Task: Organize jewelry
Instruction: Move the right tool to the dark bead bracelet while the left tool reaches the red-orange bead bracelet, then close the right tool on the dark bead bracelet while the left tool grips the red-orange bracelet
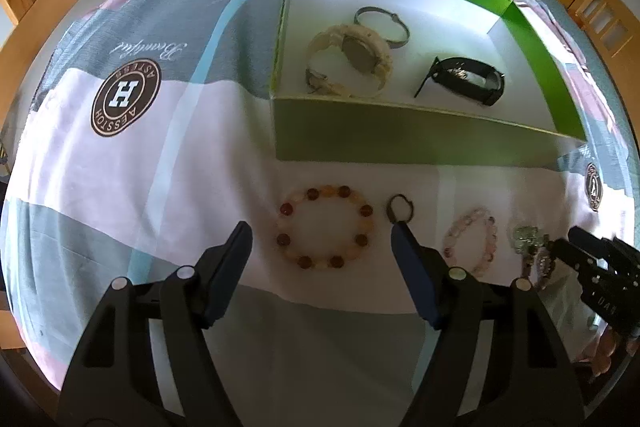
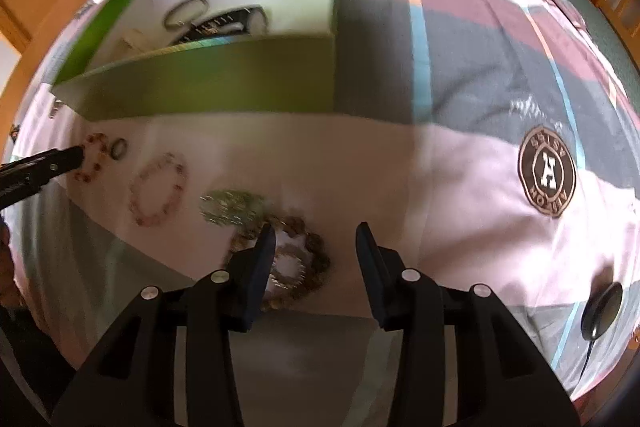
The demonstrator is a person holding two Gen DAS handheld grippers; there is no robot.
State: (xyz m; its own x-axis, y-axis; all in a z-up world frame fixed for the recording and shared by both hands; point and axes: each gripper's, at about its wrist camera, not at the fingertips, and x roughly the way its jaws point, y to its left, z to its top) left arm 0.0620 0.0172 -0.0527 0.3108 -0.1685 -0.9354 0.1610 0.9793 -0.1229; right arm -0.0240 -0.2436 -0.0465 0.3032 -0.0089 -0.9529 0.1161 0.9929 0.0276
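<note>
Both blue-padded fingers [image 1: 412,275] of the left gripper [image 1: 322,235] stand apart, grasping nothing; the amber bead bracelet [image 1: 324,227] lies flat between them on the bedspread [image 1: 120,167] (green box [image 1: 400,135] at twelve o'clock). Right gripper [image 2: 316,231] hangs half-spread, unclosed, over the brown bead strand [image 2: 304,263].

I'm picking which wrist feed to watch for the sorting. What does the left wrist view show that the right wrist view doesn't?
Only the left wrist view shows the cream chunky bracelet in the green box clearly, and the left gripper open with the amber bead bracelet between its fingers, unpressed.

Only the right wrist view shows the right gripper open over the brown bead strand, and a black round object on the bedspread.

Both show the box, the black band, the thin bangle, the pink bead bracelet, the small dark ring and the greenish ornament.
</note>
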